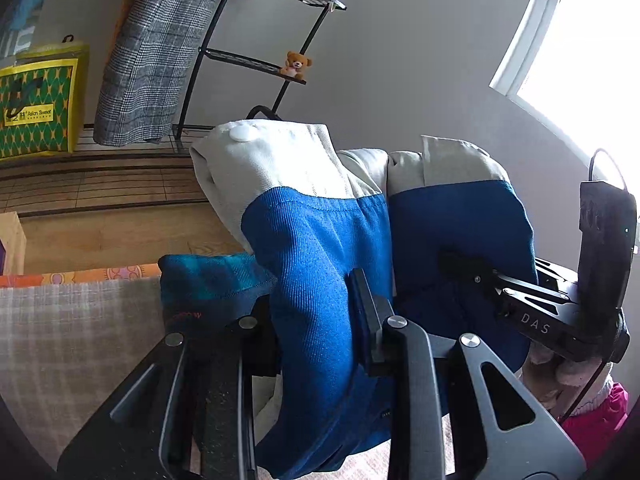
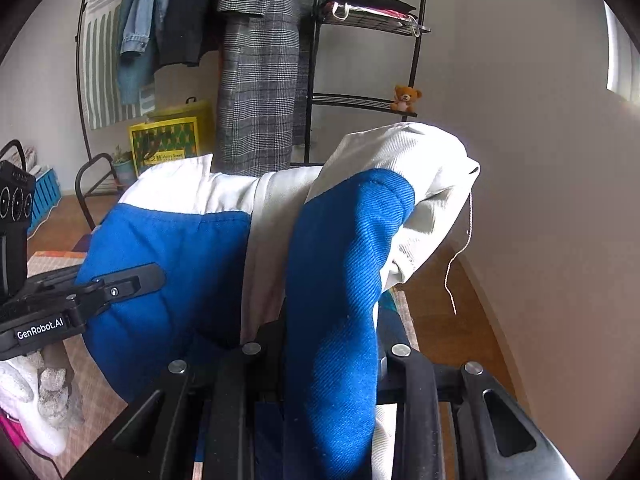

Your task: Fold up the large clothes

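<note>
Setting: a lived-in room of a home, bedroom or dressing corner. Landmark: black metal clothes rack against a plain grey wall. On its rail hang a grey plaid coat, with a denim jacket left of it. Wire shelves on the rack's right side carry folded items and a small teddy bear. Yellow-green shopping bag at the rack's foot. Wood-pattern floor. Bright window to the rack's right.

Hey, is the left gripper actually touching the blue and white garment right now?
Touching. The left wrist view shows the left gripper clamped on the garment.
</note>
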A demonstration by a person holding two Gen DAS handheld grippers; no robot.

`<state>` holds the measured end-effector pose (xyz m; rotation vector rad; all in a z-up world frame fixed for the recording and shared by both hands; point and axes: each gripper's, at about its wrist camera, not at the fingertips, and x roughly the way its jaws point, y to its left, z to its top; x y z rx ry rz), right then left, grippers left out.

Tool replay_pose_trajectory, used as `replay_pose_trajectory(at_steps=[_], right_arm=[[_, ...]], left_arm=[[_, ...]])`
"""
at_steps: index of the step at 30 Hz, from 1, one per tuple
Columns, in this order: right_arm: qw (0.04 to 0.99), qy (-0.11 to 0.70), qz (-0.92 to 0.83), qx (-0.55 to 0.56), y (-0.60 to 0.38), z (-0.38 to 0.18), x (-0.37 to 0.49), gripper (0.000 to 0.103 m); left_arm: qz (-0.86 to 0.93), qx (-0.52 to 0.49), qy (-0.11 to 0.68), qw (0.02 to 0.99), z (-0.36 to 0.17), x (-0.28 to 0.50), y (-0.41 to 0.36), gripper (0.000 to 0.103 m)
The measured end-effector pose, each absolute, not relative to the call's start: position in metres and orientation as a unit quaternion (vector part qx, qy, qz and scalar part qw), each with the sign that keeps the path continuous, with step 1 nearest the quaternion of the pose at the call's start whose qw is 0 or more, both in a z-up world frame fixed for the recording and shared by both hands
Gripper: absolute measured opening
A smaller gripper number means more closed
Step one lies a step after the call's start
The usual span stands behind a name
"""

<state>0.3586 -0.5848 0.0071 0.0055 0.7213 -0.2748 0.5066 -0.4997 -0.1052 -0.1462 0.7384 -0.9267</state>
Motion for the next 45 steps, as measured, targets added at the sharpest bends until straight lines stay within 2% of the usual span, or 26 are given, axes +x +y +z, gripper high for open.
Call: replay_pose_trajectory(at_steps=[9, 11, 13, 15, 18, 28, 40, 45], right_arm=[[0.916, 0.382, -0.123, 0.03, -0.622, -0.051, 0.415, 0.027], [0.91, 0.389, -0.139, 0.038, -0.637, -0.063, 0.417, 0.031], [0.897, 0.404, -0.173, 0.042, -0.654, -0.076, 0.418, 0.041], [0.883, 0.413, -0.213, 0.058, -0.672, -0.09, 0.415, 0.059], [0.864, 0.426, -0.26, 0.066, -0.688, -0.105, 0.407, 0.062], [0.88, 0.388, -0.27, 0.053, -0.67, -0.078, 0.369, 0.063], [0.909, 0.329, -0.248, 0.052, -0.594, 0.01, 0.304, 0.065], [0.921, 0.303, -0.238, 0.051, -0.548, 0.042, 0.261, 0.069]], left_arm=[[-0.409, -0.052, 0.382, 0.827, -0.159, 0.553, -0.515, 0.026], [-0.388, -0.046, 0.395, 0.832, -0.169, 0.564, -0.514, 0.029], [-0.359, -0.043, 0.403, 0.841, -0.179, 0.573, -0.511, 0.039], [-0.331, -0.034, 0.405, 0.852, -0.186, 0.578, -0.508, 0.055], [-0.317, -0.029, 0.408, 0.856, -0.191, 0.581, -0.503, 0.066], [-0.315, -0.005, 0.374, 0.873, -0.158, 0.545, -0.482, 0.066], [-0.36, 0.026, 0.287, 0.887, -0.054, 0.426, -0.418, 0.066], [-0.377, 0.026, 0.261, 0.888, -0.016, 0.368, -0.377, 0.066]])
